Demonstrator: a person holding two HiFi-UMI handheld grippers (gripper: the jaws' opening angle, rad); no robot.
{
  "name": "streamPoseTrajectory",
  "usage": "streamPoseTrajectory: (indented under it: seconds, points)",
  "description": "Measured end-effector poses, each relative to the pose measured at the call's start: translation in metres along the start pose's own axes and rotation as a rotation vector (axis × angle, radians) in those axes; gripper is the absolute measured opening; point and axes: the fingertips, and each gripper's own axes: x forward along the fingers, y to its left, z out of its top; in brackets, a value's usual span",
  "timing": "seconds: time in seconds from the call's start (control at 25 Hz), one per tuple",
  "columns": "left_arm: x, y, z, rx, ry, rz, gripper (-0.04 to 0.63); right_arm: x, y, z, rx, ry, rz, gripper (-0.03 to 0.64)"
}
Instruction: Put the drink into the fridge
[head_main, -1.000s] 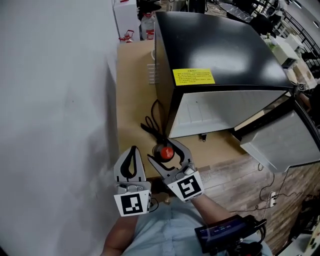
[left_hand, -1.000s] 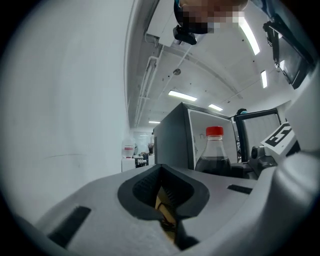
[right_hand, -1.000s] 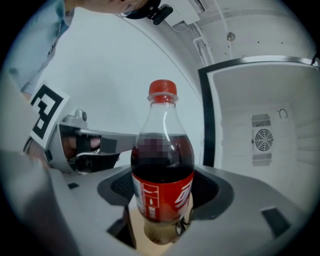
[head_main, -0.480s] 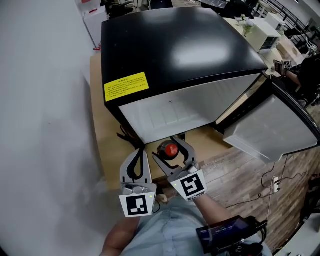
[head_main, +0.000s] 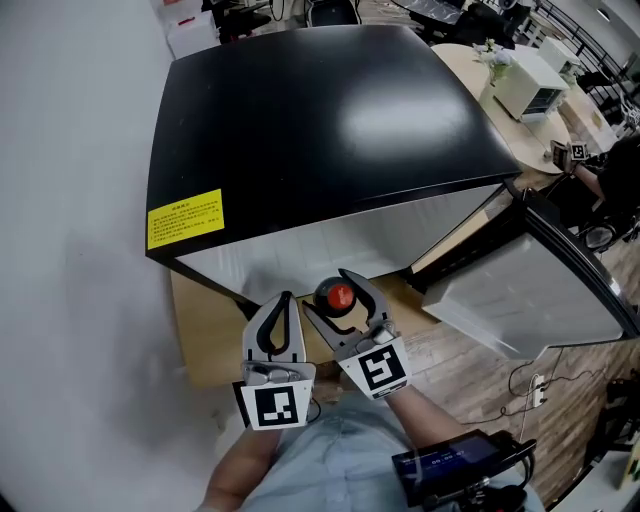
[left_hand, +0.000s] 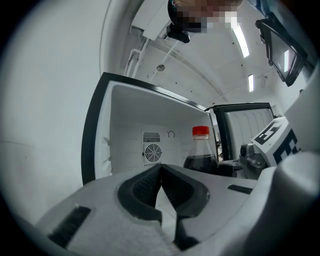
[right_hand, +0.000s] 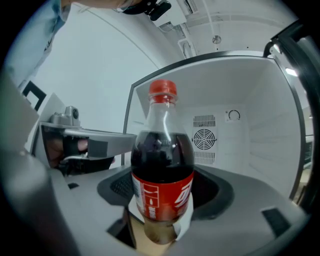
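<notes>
A dark cola bottle (right_hand: 162, 165) with a red cap (head_main: 340, 296) and red label stands upright between the jaws of my right gripper (head_main: 341, 301), which is shut on its body. The bottle (left_hand: 201, 152) also shows in the left gripper view, to the right of my left gripper (left_hand: 160, 175). My left gripper (head_main: 283, 313) is shut and holds nothing, just left of the right one. Both point into the open black fridge (head_main: 310, 130). Its white interior (right_hand: 235, 130) with a round fan grille (right_hand: 204, 139) lies straight ahead. The fridge door (head_main: 530, 290) hangs open at the right.
The fridge stands on a wooden board (head_main: 200, 325) over wood-plank floor (head_main: 470, 370). A white wall (head_main: 70, 250) runs along the left. A yellow sticker (head_main: 185, 218) sits on the fridge's top left edge. Desks with equipment (head_main: 530, 80) lie at the far right.
The view has swung over the fridge, whose black top now fills the upper frame. Both grippers with the bottle have come up to the fridge's open front.
</notes>
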Motion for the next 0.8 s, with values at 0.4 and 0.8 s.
streamPoseTrajectory:
  seconds: [0.4,0.8]
  points:
    - [0.028,-0.005,0.002,0.000,-0.010,0.044,0.008,0.003,-0.032,-0.006,0.003,0.009,0.008,0.310]
    - [0.060,-0.010,-0.007,0.026,-0.010,0.059,0.009,0.007,-0.071,-0.016,0.027,0.016,-0.034,0.310]
